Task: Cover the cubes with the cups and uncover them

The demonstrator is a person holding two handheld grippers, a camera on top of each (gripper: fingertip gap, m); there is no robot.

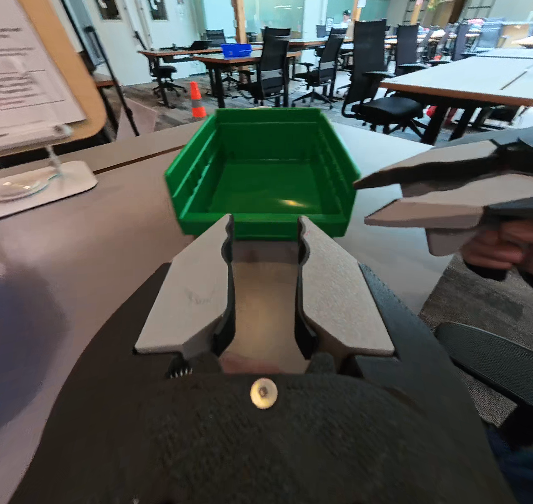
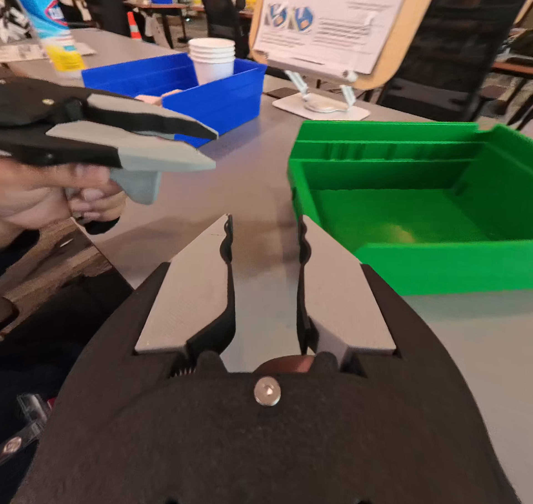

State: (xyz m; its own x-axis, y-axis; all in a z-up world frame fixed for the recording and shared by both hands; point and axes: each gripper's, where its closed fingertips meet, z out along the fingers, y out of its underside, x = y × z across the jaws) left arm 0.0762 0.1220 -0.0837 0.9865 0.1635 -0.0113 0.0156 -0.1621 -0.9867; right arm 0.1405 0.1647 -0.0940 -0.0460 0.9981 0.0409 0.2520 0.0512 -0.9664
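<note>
Grey laminate tabletop (image 2: 253, 178) fills the near ground under both tools, smooth and faintly glossy, with a dark seam running across it left of the green plastic bin (image 1: 202, 173). The left gripper (image 1: 264, 223) hangs just short of that bin's near wall, its two grey fingers spread apart with only bare table between them, nothing grasped. The right gripper (image 2: 264, 225) is likewise released, fingers parted over clear table just left of the green bin's corner. Each tool is held by a hand (image 2: 43, 199) at the table's near edge, where carpet and a black chair seat show beyond the drop.

Inside the green bin the floor is bare apart from a light reflection. Left of the bin lies an open stretch of table, and past that a blue plastic bin (image 2: 225, 101) with a divider, holding a stack of white paper cups (image 2: 212, 57) in its far compartment; pale wooden cubes (image 2: 157, 96) peek from its near compartment, partly hidden by the left tool. Behind the green bin stands a wooden-framed document stand on a white base (image 2: 320, 109). A wipes canister (image 2: 49, 20) sits far left of the blue bin.

Beyond the table's far edge the room opens into an office with long desks, black chairs (image 1: 274, 66) and an orange traffic cone (image 1: 197, 101) on the floor.
</note>
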